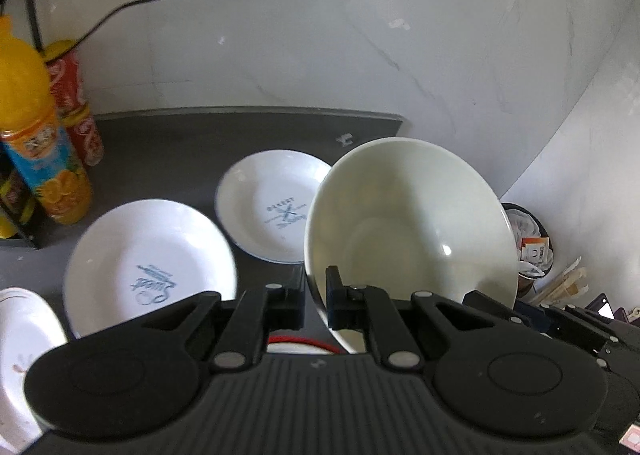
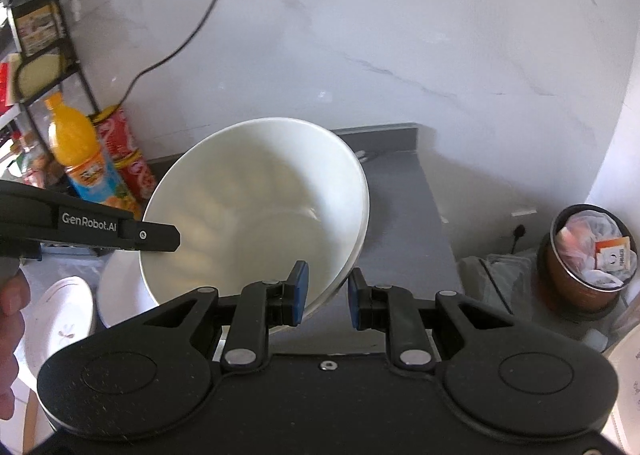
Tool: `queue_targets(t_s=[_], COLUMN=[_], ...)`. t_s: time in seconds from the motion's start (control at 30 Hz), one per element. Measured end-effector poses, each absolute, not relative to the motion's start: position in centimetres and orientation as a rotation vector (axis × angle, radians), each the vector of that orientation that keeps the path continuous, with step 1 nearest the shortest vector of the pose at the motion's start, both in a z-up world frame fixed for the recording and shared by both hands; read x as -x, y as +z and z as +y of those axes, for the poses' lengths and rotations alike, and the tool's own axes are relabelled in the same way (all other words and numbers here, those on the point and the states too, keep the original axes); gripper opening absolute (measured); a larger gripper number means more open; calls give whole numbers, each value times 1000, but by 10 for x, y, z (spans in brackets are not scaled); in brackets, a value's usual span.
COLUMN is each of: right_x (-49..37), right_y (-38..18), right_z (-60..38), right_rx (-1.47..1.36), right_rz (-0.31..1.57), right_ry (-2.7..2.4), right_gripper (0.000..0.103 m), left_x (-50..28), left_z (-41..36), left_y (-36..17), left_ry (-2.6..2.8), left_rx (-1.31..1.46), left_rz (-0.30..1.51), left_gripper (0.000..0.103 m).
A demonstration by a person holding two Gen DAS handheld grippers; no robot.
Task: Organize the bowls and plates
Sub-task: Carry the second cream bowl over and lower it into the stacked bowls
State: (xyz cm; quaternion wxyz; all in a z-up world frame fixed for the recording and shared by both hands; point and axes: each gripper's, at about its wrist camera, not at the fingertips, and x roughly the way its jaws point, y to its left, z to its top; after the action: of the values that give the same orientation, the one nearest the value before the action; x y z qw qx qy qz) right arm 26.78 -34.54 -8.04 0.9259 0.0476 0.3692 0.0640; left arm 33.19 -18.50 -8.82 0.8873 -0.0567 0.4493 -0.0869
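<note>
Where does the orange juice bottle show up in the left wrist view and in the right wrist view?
Left wrist view: the orange juice bottle stands at the far left edge, just in front of the red can.
Right wrist view: the orange juice bottle is at left of centre, above the left gripper.
Shared landmark: the red can beside it.

floral plate (image 1: 20, 355) cut off, label (image 2: 38, 25) blurred

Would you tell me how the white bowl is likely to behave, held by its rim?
The white bowl looks like glazed ceramic, so it is probably stiff, fairly heavy and breakable. Its glossy highlight suggests a slippery rim. The left gripper pinches only one edge and the bowl is tilted, so it may pivot.
</note>
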Motion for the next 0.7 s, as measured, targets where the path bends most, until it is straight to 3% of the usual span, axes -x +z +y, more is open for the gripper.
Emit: queue_targets(t_s=[0.7], right_x=[-226], right_y=[-71], right_z=[-299], right_rx=[-42], right_rz=[818], right_ry=[270], right_gripper=[21], left_x=[-270], left_z=[-119], left_y=[-86], left_ry=[-128], left_rx=[183], left_rz=[1031], left_gripper=[9])
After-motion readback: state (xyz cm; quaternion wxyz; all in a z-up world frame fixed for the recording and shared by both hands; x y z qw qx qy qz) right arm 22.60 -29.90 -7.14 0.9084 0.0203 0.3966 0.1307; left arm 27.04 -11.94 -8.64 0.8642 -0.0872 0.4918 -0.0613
